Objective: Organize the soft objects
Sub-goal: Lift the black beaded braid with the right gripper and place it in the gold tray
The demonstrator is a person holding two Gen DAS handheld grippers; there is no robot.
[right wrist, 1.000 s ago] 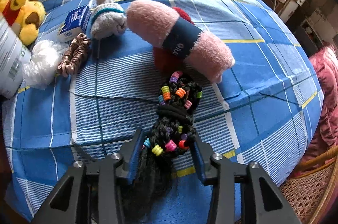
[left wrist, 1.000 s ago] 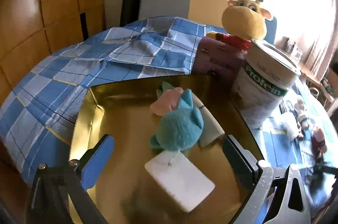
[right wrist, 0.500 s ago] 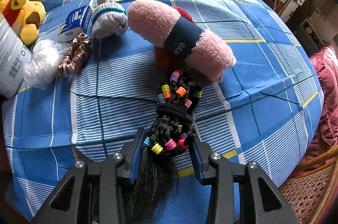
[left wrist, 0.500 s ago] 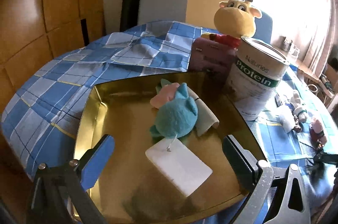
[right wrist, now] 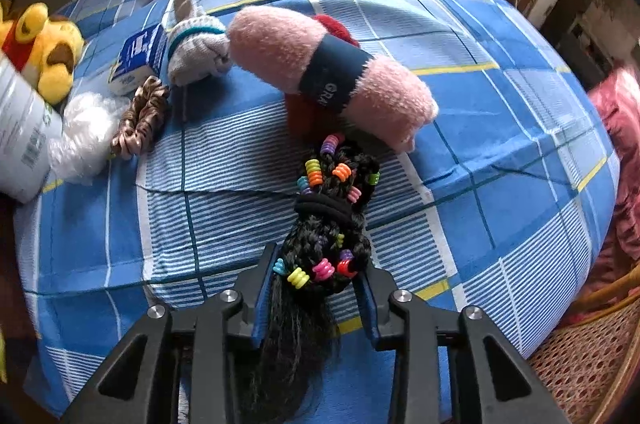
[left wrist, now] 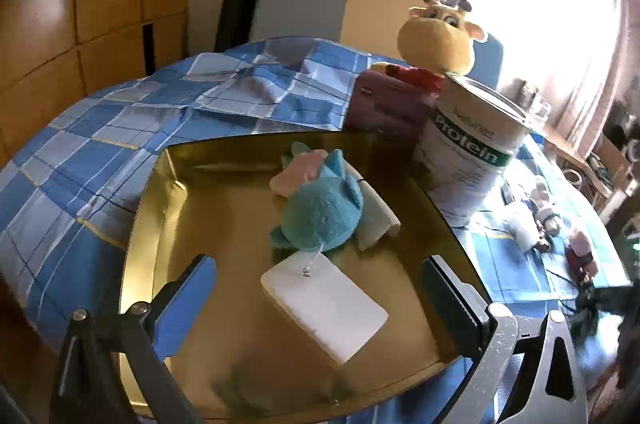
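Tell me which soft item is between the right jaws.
The black braided hairpiece with coloured beads; the pink sock roll and brown scrunchie lie untouched farther off.

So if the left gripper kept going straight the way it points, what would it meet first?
Probably the white rectangular tag lying in the gold metal tray, then the teal plush toy just behind it. The open left gripper looks raised above the tray, so depth is uncertain.

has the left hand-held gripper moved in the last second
Yes. The left hand-held gripper has pulled back and up: against the gold tray, more of the near rim shows, and the teal plush looks smaller.
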